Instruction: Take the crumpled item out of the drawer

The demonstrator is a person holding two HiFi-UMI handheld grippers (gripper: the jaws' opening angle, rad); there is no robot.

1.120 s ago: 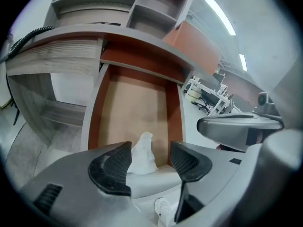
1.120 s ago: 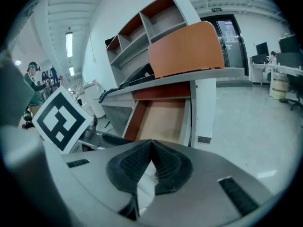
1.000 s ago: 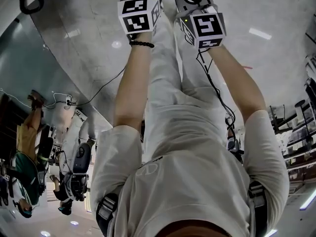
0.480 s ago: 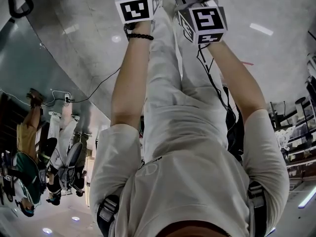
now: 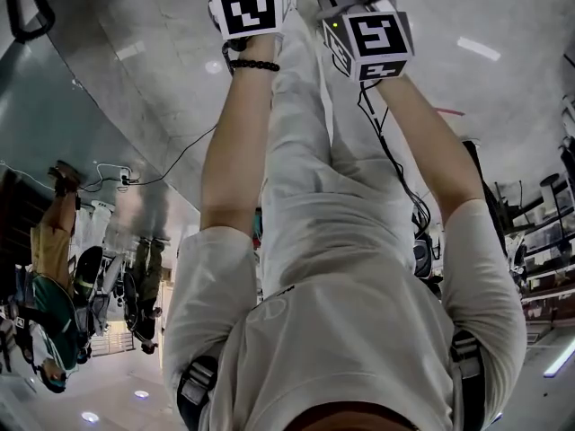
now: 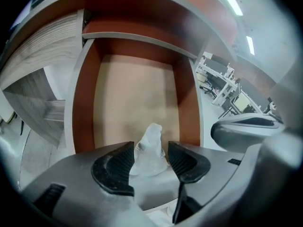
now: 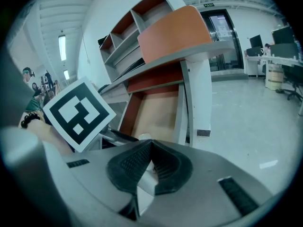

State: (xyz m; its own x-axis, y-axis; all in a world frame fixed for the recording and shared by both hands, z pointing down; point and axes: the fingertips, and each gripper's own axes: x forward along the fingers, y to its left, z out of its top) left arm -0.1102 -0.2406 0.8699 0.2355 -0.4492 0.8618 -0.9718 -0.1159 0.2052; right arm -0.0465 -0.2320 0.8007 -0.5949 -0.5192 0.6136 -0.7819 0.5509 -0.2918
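The left gripper has its ribbed black pads apart and closing, with the crumpled item standing between them; the left pad seems to brush it, the right pad shows a sliver of gap, so no firm grip is visible. The right gripper has its pads drawn together at the tips with nothing clamped between them; the left gripper's marker cube sits just beside it.

The crumpled item is a small, pale, translucent wad, whitish and creased, broad at the end nearest the gripper and narrowing to a blunt tip; its long axis runs along the line of the jaws, tip pointing away toward the back of the drawer; whether it stands up or lies flat cannot be told. It sits at the drawer's near end.

The drawer is pulled out, with red-brown walls, a white rim and a light tan floor; above its far end a red-brown shelf runs under a curved top; a wood-grain panel lies to the left; office desks and chairs stand well beyond on the right.
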